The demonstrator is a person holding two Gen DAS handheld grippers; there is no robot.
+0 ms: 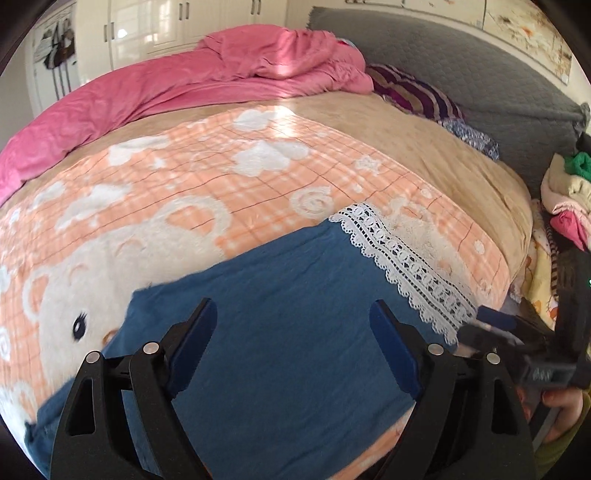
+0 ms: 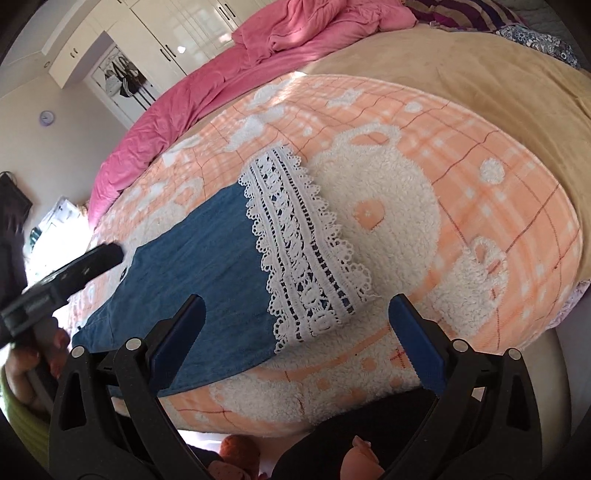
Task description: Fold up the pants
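Blue denim pants [image 1: 280,332] with a white lace hem [image 1: 402,266] lie flat on the peach bear blanket [image 1: 207,184]. My left gripper [image 1: 293,314] is open and empty, hovering over the denim. My right gripper [image 2: 297,310] is open and empty above the pants' near edge, close to the lace hem [image 2: 303,243]; the denim [image 2: 192,273] lies to its left. The right gripper's body shows at the right edge of the left wrist view [image 1: 517,339]. The left gripper's body shows at the left of the right wrist view [image 2: 66,277].
A pink quilt [image 1: 192,81] is bunched along the far side of the bed. A striped pillow [image 1: 417,92] and a grey headboard [image 1: 480,66] are far right. A pile of clothes [image 1: 569,195] sits at the right. White wardrobes [image 2: 177,33] stand behind.
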